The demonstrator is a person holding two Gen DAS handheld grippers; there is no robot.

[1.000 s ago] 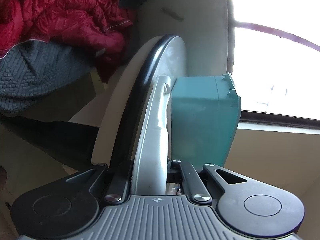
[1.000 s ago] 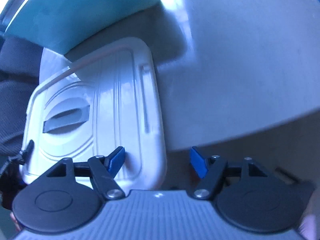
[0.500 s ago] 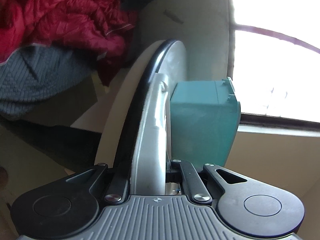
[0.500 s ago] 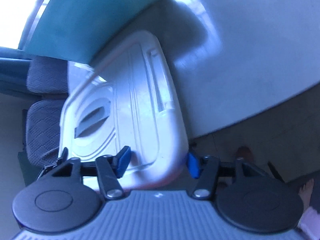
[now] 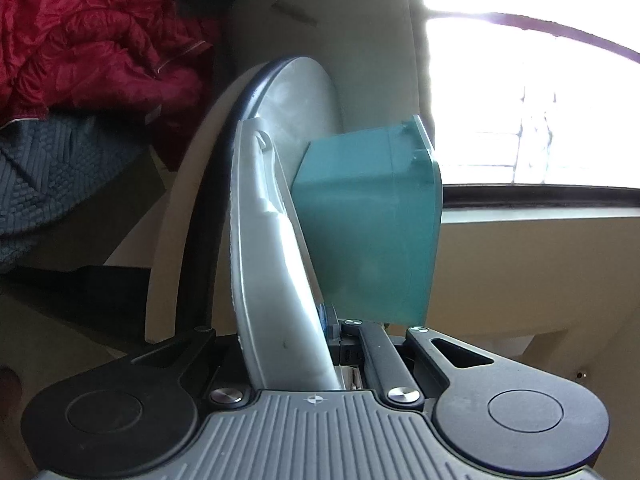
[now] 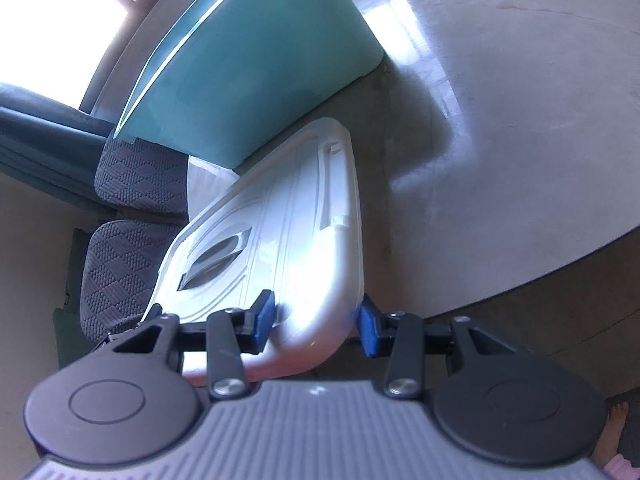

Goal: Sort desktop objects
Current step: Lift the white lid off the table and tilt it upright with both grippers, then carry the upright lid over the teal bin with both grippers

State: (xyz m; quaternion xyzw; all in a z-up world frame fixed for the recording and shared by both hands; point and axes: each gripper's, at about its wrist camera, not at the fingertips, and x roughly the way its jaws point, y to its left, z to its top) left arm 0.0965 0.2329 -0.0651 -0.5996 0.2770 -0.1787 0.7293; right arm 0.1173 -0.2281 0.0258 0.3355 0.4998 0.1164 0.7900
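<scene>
A white plastic lid (image 5: 272,264) shows edge-on in the left wrist view, with my left gripper (image 5: 304,328) shut on its near rim. Just past it, a teal bin (image 5: 372,220) stands on the round table (image 5: 296,92). From the right wrist, the lid (image 6: 288,240) shows its flat top and recessed handle, leaning up against the teal bin (image 6: 256,60). The lid's near corner sits between the blue pads (image 6: 370,330) of my right gripper (image 6: 316,326), whose jaws are closing. The right pad is at the lid's edge and the left pad lies over its top face.
The grey tabletop (image 6: 500,120) spreads to the right of the lid. A red jacket (image 5: 92,40) and dark knit fabric (image 5: 48,168) lie beyond the table. Two grey chair cushions (image 6: 120,260) are below it at left. A person's foot (image 6: 612,432) is at lower right.
The right gripper's jaws have narrowed around the lid's corner. The lid's near end has tilted up off the table. The left gripper has risen a little, still clamped.
</scene>
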